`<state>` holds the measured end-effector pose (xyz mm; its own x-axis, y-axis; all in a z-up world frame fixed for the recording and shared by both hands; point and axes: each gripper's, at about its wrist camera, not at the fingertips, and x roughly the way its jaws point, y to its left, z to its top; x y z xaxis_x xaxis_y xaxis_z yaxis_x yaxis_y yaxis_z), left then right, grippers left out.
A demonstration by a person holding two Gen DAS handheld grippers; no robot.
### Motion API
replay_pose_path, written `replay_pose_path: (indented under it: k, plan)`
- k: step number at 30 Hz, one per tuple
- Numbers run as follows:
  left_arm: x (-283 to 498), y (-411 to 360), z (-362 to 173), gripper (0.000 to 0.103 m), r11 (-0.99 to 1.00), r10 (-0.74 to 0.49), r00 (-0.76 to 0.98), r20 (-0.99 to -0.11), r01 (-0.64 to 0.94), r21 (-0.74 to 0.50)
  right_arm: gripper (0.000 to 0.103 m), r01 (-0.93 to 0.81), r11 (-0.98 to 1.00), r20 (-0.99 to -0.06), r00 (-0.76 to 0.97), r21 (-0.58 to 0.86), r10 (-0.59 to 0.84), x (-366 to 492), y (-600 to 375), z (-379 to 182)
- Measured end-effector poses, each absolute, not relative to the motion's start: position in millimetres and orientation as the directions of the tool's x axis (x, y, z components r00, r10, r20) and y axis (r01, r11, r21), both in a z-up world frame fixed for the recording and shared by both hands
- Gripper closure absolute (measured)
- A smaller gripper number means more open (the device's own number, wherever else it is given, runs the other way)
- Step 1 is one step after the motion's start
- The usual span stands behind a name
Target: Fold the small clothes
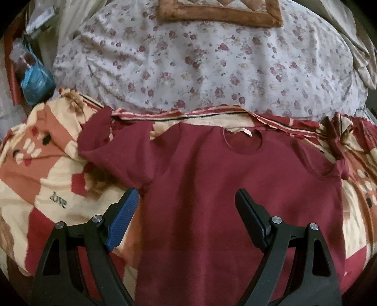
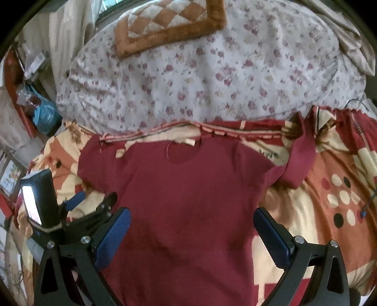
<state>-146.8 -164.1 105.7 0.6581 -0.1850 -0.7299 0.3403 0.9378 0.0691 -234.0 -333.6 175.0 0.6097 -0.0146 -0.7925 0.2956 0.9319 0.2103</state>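
One dark red T-shirt (image 1: 235, 188) lies spread face-up on a bed, on a patterned blanket (image 1: 47, 169) of cream, orange and red, its neckline pointing away toward a bulky floral duvet (image 1: 200, 58). Both grippers hover over its lower half, holding nothing: the left gripper (image 1: 186, 200) has its fingers spread wide across the left flank of the body, and the right gripper (image 2: 192, 220) is likewise spread over the middle of the cloth; the left tool also shows at the left edge of the right wrist view. The shirt looks like light, limp knit that should drape and crease easily, with no stiffness to help a fold hold its line; it will likely drag and bunch on the soft bedding if pulled along it. Good places to pinch seem to be the short sleeves, which splay outward at each side, or the shoulder seams and hem corners. The bed gives a yielding, uneven base. A brown-edged quilted cushion (image 2: 169, 21) rests on the duvet, and clutter including a blue plastic bag (image 1: 35, 82) sits by the far left.
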Motion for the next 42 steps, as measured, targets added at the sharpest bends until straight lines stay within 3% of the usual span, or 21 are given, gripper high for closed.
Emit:
replay_pose_path:
  k: [5,8,24,42]
  plan:
    - [-138.5,-149.2,110.1,0.019,0.943,-0.168,0.678,-0.715,0.323,0.084,0.0,0.246,0.942,-0.755,0.655,0.23,0.013,-214.3,-327.8,159.5]
    - [-125.8,-137.3,104.8,0.019,0.951,-0.158,0.667,-0.728,0.3,0.069,0.0,0.236,0.957,-0.734,0.679,0.168,-0.039,-200.2,-318.8,146.4]
    - [-60.2,-79.1,72.7,0.019,0.99,-0.107,0.634,-0.766,0.142,-0.021,0.0,0.221,0.968,-0.791,0.61,0.116,-0.044,-133.5,-290.4,69.3]
    - [-70.2,-95.5,63.4,0.019,0.975,-0.15,0.64,-0.753,0.222,-0.006,0.0,0.317,0.947,-0.789,0.595,0.057,-0.152,-123.7,-297.3,54.4]
